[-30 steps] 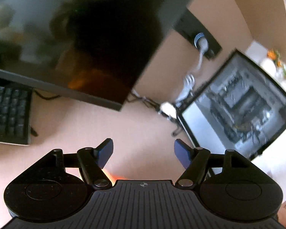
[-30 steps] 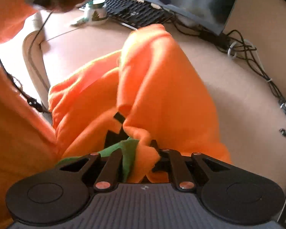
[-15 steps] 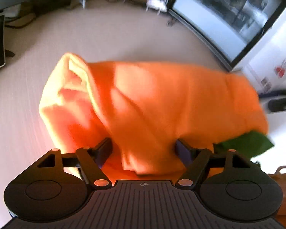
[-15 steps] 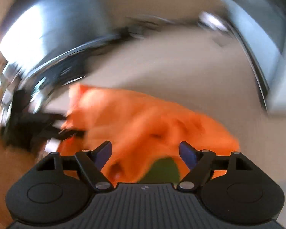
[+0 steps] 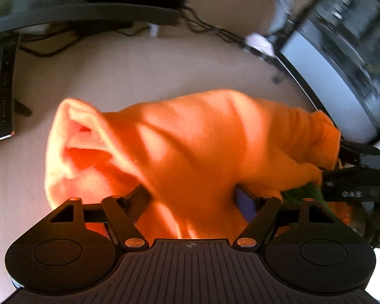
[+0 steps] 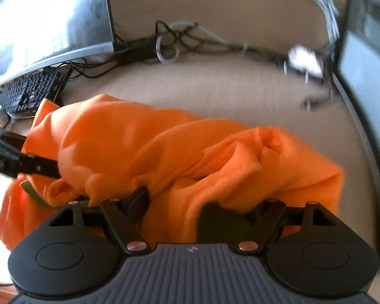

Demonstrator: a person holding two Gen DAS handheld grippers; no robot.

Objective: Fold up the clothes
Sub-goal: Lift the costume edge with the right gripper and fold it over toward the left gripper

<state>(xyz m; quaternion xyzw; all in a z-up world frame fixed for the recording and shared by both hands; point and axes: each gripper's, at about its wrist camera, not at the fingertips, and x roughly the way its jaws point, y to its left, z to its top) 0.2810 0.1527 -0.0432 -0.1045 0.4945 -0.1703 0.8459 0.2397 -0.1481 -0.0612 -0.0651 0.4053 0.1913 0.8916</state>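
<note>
An orange garment (image 5: 190, 147) with a green trim lies bunched on the beige desk (image 5: 129, 71); it also shows in the right wrist view (image 6: 164, 147). My left gripper (image 5: 192, 197) is open, its fingers spread wide with a fold of the orange cloth lying between them. My right gripper (image 6: 202, 202) is open too, with orange cloth and a dark green patch between its fingers. Its body shows at the right edge of the left wrist view (image 5: 354, 185), and the left gripper shows at the left edge of the right wrist view (image 6: 17, 162).
A black keyboard (image 6: 33, 93) lies at the left under a monitor (image 6: 45, 25). A tangle of cables (image 6: 172, 43) runs along the back of the desk. A second screen (image 5: 342, 76) stands at the right.
The right gripper let go of the garment and opened. Both grippers swung down over the bunched cloth, which now lies between their open fingers.
</note>
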